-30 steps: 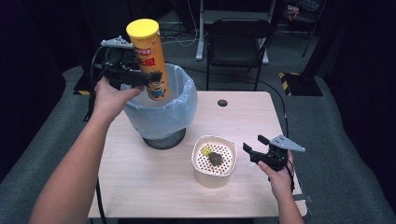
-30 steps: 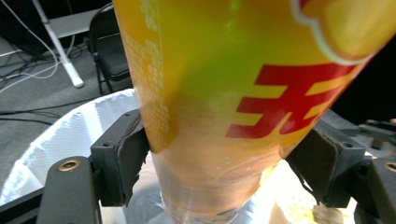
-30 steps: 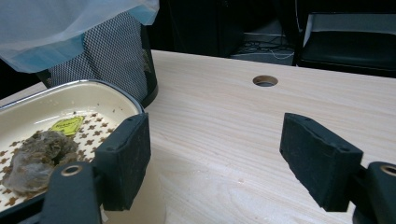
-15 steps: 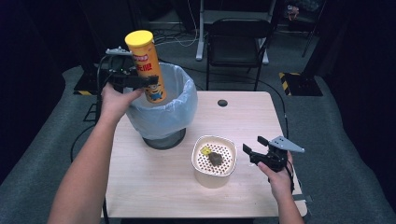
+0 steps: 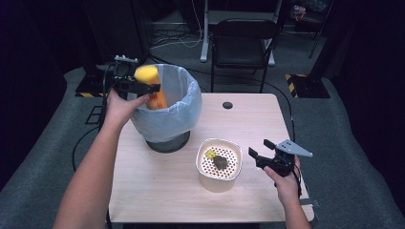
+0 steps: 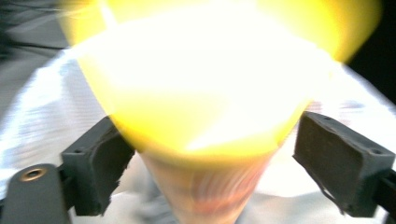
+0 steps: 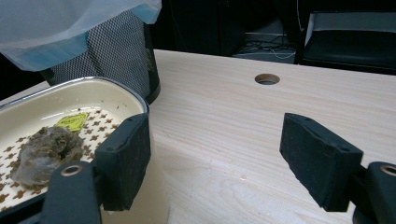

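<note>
Between the left jaws: the tall yellow cylindrical snack can (image 6: 201,93), blurred, its top rim wide and its body narrowing downward; in the left gripper view both black pads stand clear of its sides.
Left gripper (image 5: 143,88): spread, held by the person's left hand (image 5: 122,107) at the near-left rim of the bin; the can in the high view (image 5: 152,88) sits tilted, its lower part inside the bin mouth and its yellow top above the rim, right at the jaw tips.
Just beyond and below the left gripper: a round dark mesh waste bin lined with a pale blue plastic bag (image 5: 184,112), standing on the light wooden table (image 5: 157,191).
Right gripper (image 5: 261,151): spread, gripping nothing, jaws pointing left across the table, held low by the right hand (image 5: 285,183) at the table's right edge.
Just left of the right gripper: a cream rounded bowl with a perforated floor (image 5: 206,175), near the jaws but apart from them.
Inside that bowl: a grey-brown crumpled lump (image 7: 45,151) and a small yellow-green scrap (image 7: 72,121) beside it.
Ahead of the right jaws: bare tabletop and a small round hole in the wood (image 7: 267,79).
Beyond the table: a black chair (image 5: 243,40) on grey floor.
</note>
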`<control>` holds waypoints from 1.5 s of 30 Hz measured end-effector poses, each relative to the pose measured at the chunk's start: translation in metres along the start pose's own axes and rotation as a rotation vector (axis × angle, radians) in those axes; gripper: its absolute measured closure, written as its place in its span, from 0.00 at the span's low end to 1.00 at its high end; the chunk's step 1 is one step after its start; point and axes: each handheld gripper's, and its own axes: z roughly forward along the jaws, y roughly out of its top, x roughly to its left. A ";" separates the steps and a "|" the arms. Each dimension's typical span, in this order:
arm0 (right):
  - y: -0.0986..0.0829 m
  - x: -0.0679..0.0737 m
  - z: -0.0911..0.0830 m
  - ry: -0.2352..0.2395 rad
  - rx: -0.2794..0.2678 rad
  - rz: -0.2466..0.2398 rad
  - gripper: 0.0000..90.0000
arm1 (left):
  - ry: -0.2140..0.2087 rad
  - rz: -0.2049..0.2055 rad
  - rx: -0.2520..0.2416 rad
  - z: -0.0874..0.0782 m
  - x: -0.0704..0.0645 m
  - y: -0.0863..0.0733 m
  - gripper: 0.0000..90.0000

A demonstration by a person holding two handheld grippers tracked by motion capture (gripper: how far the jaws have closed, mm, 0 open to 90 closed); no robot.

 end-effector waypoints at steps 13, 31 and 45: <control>0.000 -0.001 0.000 0.001 -0.004 0.004 0.27 | -0.056 0.008 -0.042 -0.021 0.002 -0.006 0.11; 0.002 0.000 -0.003 -0.014 -0.006 -0.013 0.27 | -0.175 0.039 -0.095 -0.084 0.002 -0.054 0.24; 0.001 0.001 -0.001 -0.020 0.010 -0.028 0.28 | -0.190 0.039 -0.121 -0.098 0.001 -0.104 0.30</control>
